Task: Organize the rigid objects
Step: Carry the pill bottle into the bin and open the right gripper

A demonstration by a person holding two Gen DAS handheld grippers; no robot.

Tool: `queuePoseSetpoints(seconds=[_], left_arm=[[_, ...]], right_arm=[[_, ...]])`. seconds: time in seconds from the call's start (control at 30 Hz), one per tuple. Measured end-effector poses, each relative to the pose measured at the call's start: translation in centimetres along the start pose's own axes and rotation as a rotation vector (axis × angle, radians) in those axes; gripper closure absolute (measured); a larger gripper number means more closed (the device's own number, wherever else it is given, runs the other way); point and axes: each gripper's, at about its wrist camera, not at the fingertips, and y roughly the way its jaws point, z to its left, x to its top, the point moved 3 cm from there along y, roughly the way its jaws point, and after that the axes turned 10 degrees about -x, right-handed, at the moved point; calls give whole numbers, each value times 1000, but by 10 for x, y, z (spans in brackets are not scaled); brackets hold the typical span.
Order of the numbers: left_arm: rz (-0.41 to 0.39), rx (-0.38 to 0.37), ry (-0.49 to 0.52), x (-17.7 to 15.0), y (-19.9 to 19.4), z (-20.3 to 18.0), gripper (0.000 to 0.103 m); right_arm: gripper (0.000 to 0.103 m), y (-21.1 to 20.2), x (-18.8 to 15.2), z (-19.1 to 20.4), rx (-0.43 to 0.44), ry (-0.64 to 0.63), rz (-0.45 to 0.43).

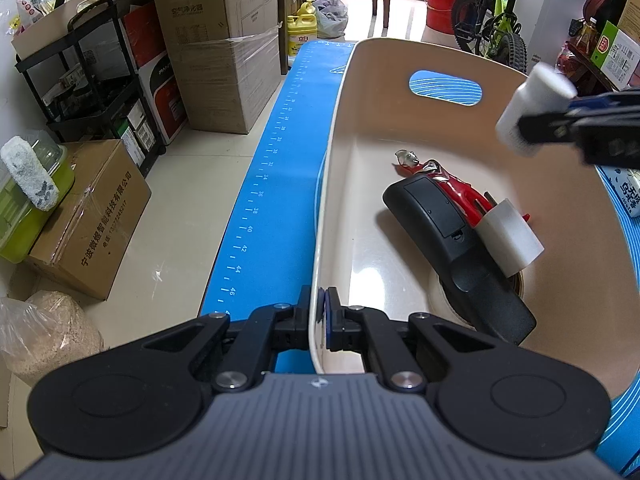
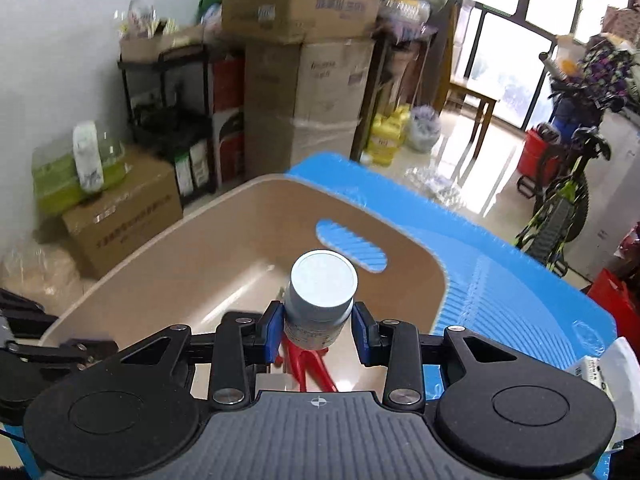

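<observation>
**Two grips, one crowded bin**

Nearest, the left gripper (image 1: 319,312) is clenched on the rim of the beige bin (image 1: 400,68), steadying it on the blue mat (image 1: 276,152). If that pinch slips, the bin could shift under the drop. Further out, the right gripper (image 2: 316,330) holds a white bottle (image 2: 322,292) between partly open jaws, above the bin's interior. Released from this height, I judge the bottle may bounce off the black remote (image 1: 448,236), red figure (image 1: 456,188) or white block (image 1: 510,236) already inside.
</observation>
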Motion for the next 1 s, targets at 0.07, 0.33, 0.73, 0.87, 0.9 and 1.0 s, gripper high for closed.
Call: queuePoseSetpoints(seconds=[0.07, 0.33, 0.73, 0.87, 0.9, 1.0], left_arm=[[0, 1, 0, 0, 0, 0, 96], [0, 6, 4, 0, 0, -1, 96], [0, 6, 4, 0, -1, -1, 96], [0, 7, 6, 0, 0, 0, 96], [0, 7, 6, 0, -1, 0, 96], [0, 7, 6, 0, -1, 0, 96]], right_arm=[[60, 9, -1, 5, -2, -23, 29], [60, 43, -13, 24, -24, -76, 121], [50, 49, -17, 30, -58, -103, 128], [46, 36, -19, 19, -69, -71, 90], [41, 31, -19, 15, -71, -52, 77], [40, 15, -19, 0, -66, 13, 30]])
